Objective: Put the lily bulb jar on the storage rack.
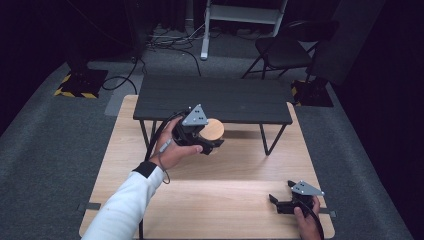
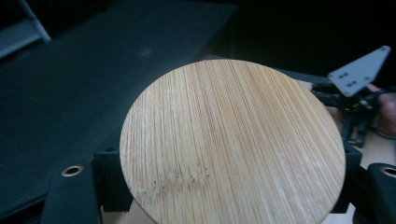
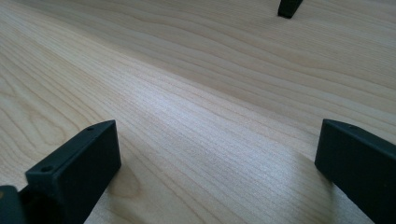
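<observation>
A round bamboo disc (image 1: 214, 129) is held flat between the jaws of my left gripper (image 1: 210, 139), just in front of the small black table (image 1: 215, 100) and above the light wooden tabletop (image 1: 225, 200). In the left gripper view the disc (image 2: 233, 144) covers most of the frame, with a black jaw pressed against each side of it; my left gripper (image 2: 231, 186) is shut on it. My right gripper (image 1: 278, 204) rests low at the front right of the tabletop. Its jaws stand wide apart over bare wood in the right gripper view, so my right gripper (image 3: 215, 158) is open.
The low black table stands on thin legs (image 1: 270, 140) at the back of the wooden tabletop; one leg foot (image 3: 289, 7) is in the right gripper view. A folding chair (image 1: 285, 47) and cables (image 1: 170, 42) lie on the grey floor beyond.
</observation>
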Demonstrator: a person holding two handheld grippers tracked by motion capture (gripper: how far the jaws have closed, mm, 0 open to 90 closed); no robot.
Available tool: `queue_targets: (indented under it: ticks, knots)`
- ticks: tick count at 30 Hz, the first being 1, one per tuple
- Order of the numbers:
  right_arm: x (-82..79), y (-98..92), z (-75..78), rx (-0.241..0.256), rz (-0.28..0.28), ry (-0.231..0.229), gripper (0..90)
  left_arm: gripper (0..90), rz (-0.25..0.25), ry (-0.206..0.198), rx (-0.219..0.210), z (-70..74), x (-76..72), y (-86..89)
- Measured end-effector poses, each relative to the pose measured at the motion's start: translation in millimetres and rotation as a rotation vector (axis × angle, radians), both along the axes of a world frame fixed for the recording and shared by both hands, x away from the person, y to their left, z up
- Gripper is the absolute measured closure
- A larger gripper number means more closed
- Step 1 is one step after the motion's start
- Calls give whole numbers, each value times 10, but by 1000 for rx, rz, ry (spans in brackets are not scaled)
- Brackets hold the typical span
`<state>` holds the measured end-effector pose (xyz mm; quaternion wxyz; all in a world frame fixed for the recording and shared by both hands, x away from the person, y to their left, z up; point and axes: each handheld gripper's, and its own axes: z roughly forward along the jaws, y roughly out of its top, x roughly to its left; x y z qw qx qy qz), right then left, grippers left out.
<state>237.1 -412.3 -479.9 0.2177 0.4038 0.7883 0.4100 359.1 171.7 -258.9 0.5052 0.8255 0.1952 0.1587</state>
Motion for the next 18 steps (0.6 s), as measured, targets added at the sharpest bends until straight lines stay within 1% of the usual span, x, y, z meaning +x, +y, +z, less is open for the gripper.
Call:
queue_targets:
  ticks: [1,2,3,4,5,6,7,8,9,10,12,13,14,15,16,17,18]
  knots:
    - [0,0,0,0,0,0,0,256,4,-3,-14,27,27,18]
    - [0,0,0,0,0,0,0,255,4,-3,-14,27,27,18]
    - [0,-1,0,0,0,0,0,255,8,-4,-21,59,59,27]
    - [-1,0,-2,3,-1,0,0,255,21,-10,-5,140,116,15]
    - [0,-2,-1,1,0,0,0,255,28,-11,0,171,149,8]
    - [1,-2,-1,2,-1,1,0,256,28,-11,0,171,149,8]
    - [1,-4,-4,2,0,-2,0,255,40,-15,17,233,202,-18]
    - [1,-2,-2,3,-1,1,0,255,41,-20,27,267,227,-29]
    - [1,-2,-2,3,-1,1,0,255,41,-20,27,267,227,-29]
    - [4,-6,-1,2,4,1,0,255,45,-31,22,312,265,-24]
    - [4,-7,-1,2,4,1,0,255,49,-39,20,335,281,-20]
    - [4,-7,-1,2,5,1,0,255,54,-42,8,343,308,-4]
    - [4,-7,-1,2,5,1,0,255,58,-35,-6,349,349,15]
    - [4,-6,-1,2,4,1,0,255,77,-42,1,382,397,4]
    - [4,-6,-1,2,4,1,0,255,77,-42,1,382,397,4]
    - [4,-6,0,2,4,1,0,255,82,-36,-29,370,464,27]
    - [4,-6,0,2,4,1,0,255,82,-36,-29,370,464,27]
